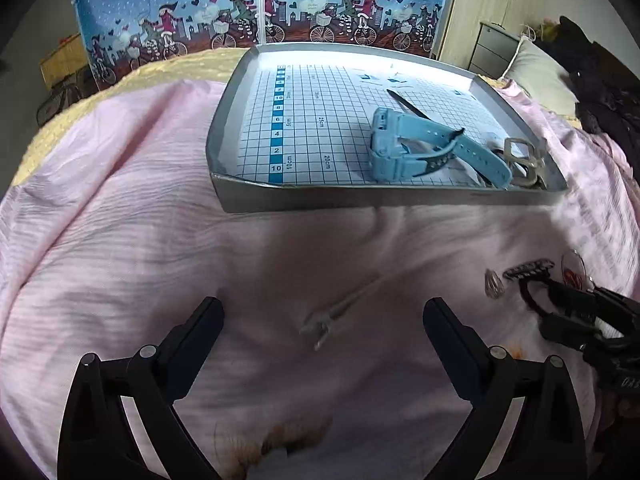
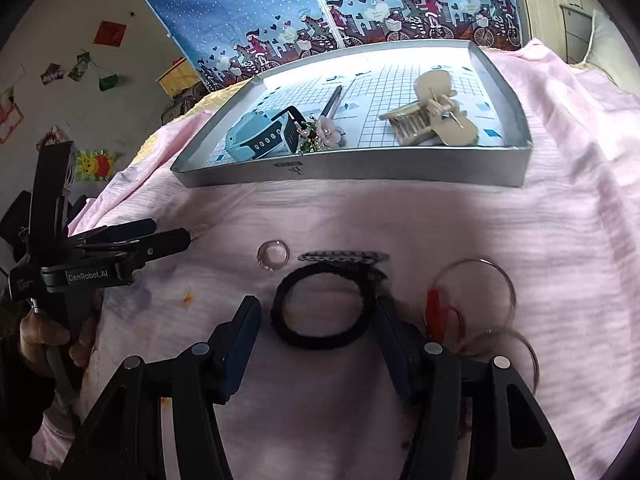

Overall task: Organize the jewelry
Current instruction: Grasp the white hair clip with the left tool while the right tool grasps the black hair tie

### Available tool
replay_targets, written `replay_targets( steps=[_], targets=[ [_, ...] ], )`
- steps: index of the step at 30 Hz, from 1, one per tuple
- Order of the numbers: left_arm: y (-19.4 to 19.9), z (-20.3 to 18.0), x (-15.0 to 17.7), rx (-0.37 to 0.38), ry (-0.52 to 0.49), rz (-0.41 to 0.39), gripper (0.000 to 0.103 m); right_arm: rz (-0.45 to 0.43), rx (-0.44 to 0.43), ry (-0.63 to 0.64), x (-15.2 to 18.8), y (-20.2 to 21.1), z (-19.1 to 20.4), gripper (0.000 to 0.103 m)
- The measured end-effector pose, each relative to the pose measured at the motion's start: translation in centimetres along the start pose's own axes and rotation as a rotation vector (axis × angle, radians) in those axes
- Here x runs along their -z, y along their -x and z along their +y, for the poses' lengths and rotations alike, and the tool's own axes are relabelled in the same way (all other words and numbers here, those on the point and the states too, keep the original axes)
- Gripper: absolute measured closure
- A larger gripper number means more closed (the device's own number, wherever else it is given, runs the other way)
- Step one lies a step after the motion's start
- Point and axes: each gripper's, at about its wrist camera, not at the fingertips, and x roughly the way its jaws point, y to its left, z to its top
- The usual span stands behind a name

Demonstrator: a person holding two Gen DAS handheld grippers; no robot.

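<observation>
Pink striped bedding point(image 2: 520, 240) covers the work surface, with a blue curtain point(image 2: 248, 8) printed with cyclists hanging behind it. On the bedding stands a shallow grey tray point(image 2: 360, 170) lined with a blue-and-white grid sheet; its contents, seen from the right wrist view, are a beige claw hair clip point(image 2: 436, 114) on the right side, a light blue wristwatch point(image 2: 262, 136) at the front left, and a hairpin with a pink flower point(image 2: 328, 130) just beside the watch. Nearer the cameras, well apart from the tray, the loose pieces lie on the cloth. A black hair tie point(image 2: 320, 308) lies flat between the two fingers of the right gripper point(image 2: 318, 320), whose jaws stand wide apart on either side of it, not closed on it; whether the right finger touches the tie cannot be told. Just behind the tie lies a dark patterned barrette point(image 2: 344, 257), touching or overlapping its far edge. To the right is a large clear hoop point(image 2: 476, 292) with a red tassel point(image 2: 440, 316) inside it, and to the left of the barrette a small clear ring point(image 2: 273, 255). The left gripper point(image 1: 322, 320) hangs released over the bedding, its fingers spread either side of a slim transparent pin point(image 1: 340, 310) lying on the cloth. A hand point(image 2: 44, 340) grips that tool's handle at the left edge of the right wrist view.
</observation>
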Motion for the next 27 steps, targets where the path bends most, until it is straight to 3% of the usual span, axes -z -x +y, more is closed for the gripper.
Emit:
replay_targets(
  steps=[2, 4, 6, 9, 14, 16, 21, 27],
  targets=[
    [-0.3, 0.1, -0.1, 0.021, -0.004, 0.009, 0.007, 0.0, 0.003, 0.01, 0.0, -0.2, 0.2, 0.046],
    [-0.5, -0.1, 0.2, 0.028, -0.026, 0.022, 0.028, -0.001, 0.009, 0.022, 0.1, -0.2, 0.4, 0.045],
    [-0.8, -0.5, 0.5, 0.003, -0.04, 0.03, 0.04, -0.001, 0.005, 0.031, 0.3, -0.2, 0.5, 0.045],
    [-0.8, -0.7, 0.7, -0.002, -0.054, 0.03, 0.051, -0.004, 0.003, 0.03, 0.3, -0.1, 0.4, 0.046],
    [-0.7, 0.0, 1.0, 0.042, -0.018, 0.031, 0.078, -0.011, 0.005, 0.025, 0.3, 0.0, 0.3, 0.049],
    [-0.7, 0.2, 1.1, 0.069, -0.005, 0.034, 0.087, -0.012, 0.008, 0.025, 0.2, -0.1, 0.4, 0.056],
    [-0.3, -0.3, 1.6, 0.099, -0.017, 0.041, 0.093, -0.006, -0.014, 0.019, 0.1, -0.1, 0.4, 0.063],
    [-0.1, -1.2, 2.0, 0.11, -0.031, 0.049, 0.093, 0.01, -0.083, -0.007, 0.0, 0.0, 0.1, 0.086]
  ],
)
